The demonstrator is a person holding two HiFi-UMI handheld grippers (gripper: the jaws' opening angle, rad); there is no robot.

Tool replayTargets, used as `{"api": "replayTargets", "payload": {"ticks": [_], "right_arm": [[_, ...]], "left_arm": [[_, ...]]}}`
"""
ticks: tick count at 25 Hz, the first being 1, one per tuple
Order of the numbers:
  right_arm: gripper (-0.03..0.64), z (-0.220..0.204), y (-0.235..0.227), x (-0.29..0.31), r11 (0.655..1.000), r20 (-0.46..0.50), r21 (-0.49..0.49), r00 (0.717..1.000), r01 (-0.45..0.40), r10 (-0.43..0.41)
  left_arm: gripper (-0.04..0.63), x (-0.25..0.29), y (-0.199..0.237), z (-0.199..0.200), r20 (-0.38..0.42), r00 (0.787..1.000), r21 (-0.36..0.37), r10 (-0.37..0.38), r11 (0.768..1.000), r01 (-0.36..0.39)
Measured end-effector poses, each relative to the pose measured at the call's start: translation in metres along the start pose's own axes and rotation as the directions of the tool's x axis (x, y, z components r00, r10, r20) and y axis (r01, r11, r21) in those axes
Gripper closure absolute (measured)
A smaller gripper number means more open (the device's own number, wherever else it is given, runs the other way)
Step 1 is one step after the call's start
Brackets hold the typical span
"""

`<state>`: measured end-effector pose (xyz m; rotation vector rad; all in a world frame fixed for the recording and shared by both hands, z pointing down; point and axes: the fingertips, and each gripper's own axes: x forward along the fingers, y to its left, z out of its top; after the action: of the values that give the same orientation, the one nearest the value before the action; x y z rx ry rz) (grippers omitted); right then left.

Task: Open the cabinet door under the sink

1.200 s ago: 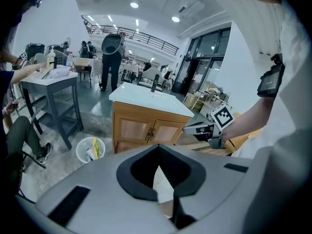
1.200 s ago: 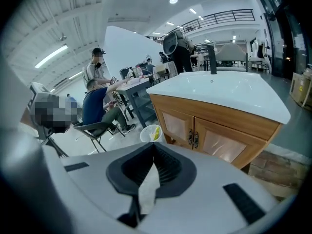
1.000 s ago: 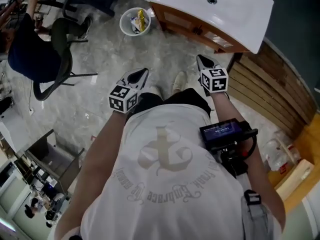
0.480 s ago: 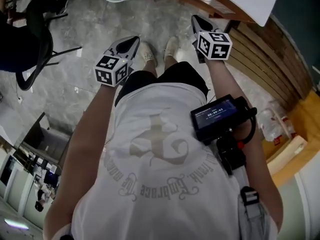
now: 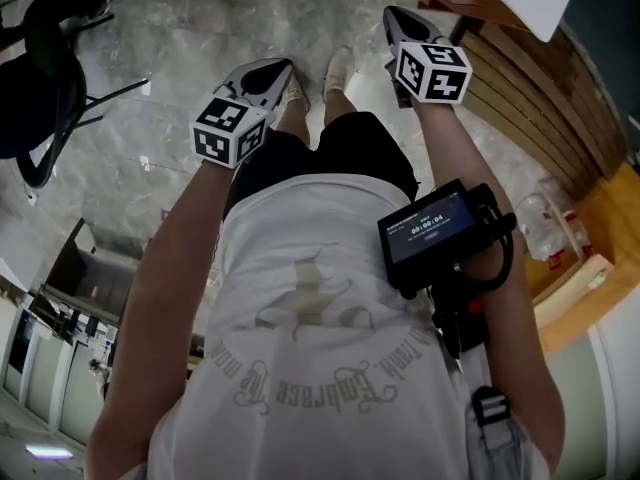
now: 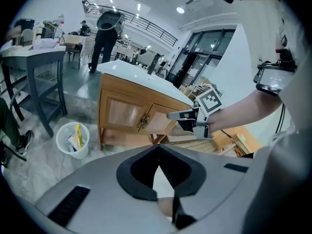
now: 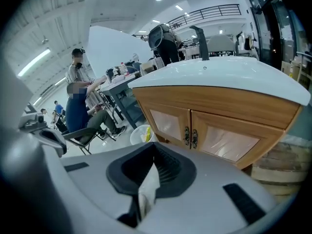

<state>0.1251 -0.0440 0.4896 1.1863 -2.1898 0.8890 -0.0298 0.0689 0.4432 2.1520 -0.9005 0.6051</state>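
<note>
Fingers point(image 6: 178, 172) of the left gripper point(image 5: 283, 66) are pressed tight together with nothing between them, and the right gripper point(image 5: 392, 15) is closed and empty the same way. Both hang in the air above the person's legs. Ahead of them, untouched, stands the wooden cabinet point(image 7: 214, 108) under the white sink point(image 7: 219, 69), its two doors point(image 7: 229, 141) closed.

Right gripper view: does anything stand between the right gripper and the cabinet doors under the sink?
Nothing visible does. Only open air separates the shut right gripper from the closed cabinet doors and their handles. The wastebasket stands off to the left, clear of that path.
</note>
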Motion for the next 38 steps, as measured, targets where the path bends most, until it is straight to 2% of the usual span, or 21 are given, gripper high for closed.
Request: {"api": "replayTargets", "payload": {"ticks": [3, 13, 16, 19, 24, 29, 34, 38], "right_arm": [[0.603, -0.003, -0.005, 0.003, 1.0, 0.001, 0.011, 1.0, 0.01, -0.01], [0.603, -0.015, -0.023, 0.067, 0.998, -0.011, 0.06, 1.0, -0.009, 0.01], [0.603, -0.036, -0.033, 0.078, 0.996, -0.045, 0.093, 0.999, 0.015, -0.011], [0.603, -0.036, -0.046, 0.089, 0.99, -0.036, 0.137, 0.999, 0.034, -0.029], [0.603, -0.051, -0.071, 0.095, 0.965, -0.032, 0.244, 0.995, 0.096, -0.091], [0.603, -0.063, -0.102, 0.115, 0.917, -0.037, 0.358, 0.984, 0.174, -0.173], [0.601, -0.062, -0.124, 0.14, 0.895, -0.043, 0.384, 0.972, 0.228, -0.23], [0.601, -0.058, -0.135, 0.153, 0.894, -0.039, 0.379, 0.969, 0.241, -0.245]], "left_arm": [[0.586, 0.003, -0.006, 0.002, 0.001, 1.0, 0.003, -0.019, 1.0, 0.019], [0.586, 0.048, 0.037, -0.015, -0.016, 1.0, -0.031, -0.016, 0.999, 0.015], [0.586, 0.06, 0.04, -0.033, -0.041, 0.998, -0.055, -0.043, 0.998, 0.041], [0.586, 0.065, 0.043, -0.034, -0.024, 0.998, -0.07, -0.051, 0.996, 0.049], [0.586, 0.067, 0.04, -0.046, 0.004, 0.999, -0.139, -0.044, 0.989, 0.044], [0.586, 0.072, 0.034, -0.056, 0.023, 0.999, -0.168, -0.047, 0.984, 0.05], [0.586, 0.073, 0.041, -0.063, 0.039, 0.999, -0.187, -0.026, 0.982, 0.032], [0.586, 0.076, 0.047, -0.066, 0.049, 0.999, -0.198, -0.003, 0.98, 0.013]]}}
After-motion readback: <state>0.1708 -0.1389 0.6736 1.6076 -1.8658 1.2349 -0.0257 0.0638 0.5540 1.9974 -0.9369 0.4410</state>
